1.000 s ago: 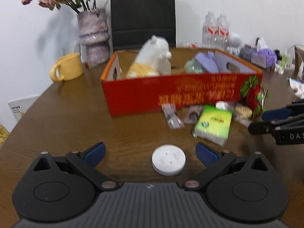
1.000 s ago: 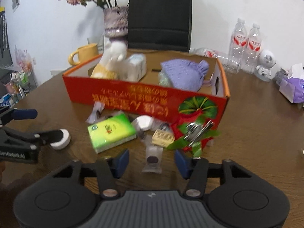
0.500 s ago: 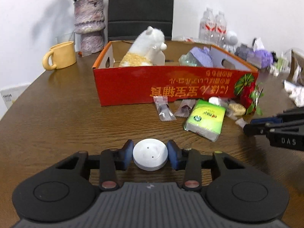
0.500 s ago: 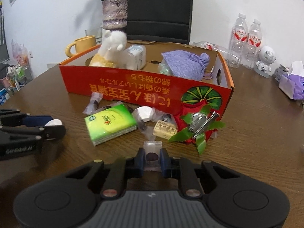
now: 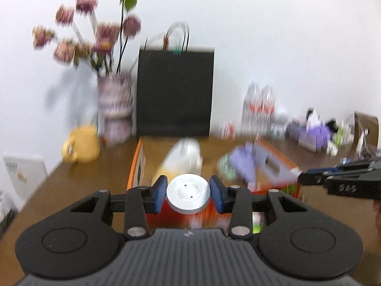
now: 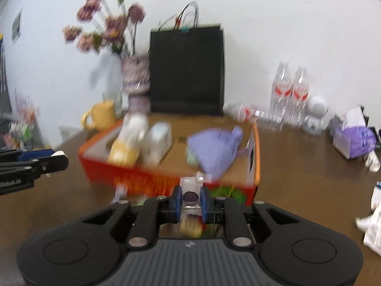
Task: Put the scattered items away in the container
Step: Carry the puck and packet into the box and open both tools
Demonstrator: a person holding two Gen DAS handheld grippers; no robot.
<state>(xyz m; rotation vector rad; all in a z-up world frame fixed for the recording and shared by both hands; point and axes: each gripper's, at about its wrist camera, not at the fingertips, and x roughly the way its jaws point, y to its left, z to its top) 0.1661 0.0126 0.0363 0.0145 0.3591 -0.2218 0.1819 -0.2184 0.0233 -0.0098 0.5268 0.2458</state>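
Both wrist cameras are looking forward along their fingers, raised over the near side of the red box (image 5: 273, 164) (image 6: 256, 157) and facing the black bag (image 5: 175, 93) (image 6: 187, 70) at the white wall. The left view is sitting further left, catching the right gripper (image 5: 307, 178) at its right edge; the right view is showing the left gripper (image 6: 56, 157) at its left edge. Both are sharing box, vase (image 5: 115, 109) (image 6: 137, 83) and bottles (image 5: 258, 104) (image 6: 291, 95).

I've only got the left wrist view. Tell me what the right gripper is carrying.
Observer: The right gripper is shut on a small clear sachet with a dark piece inside.
Operator: Report where the box has room.
Observer: Bare floor shows in the red box between the white carton and the purple pouch.
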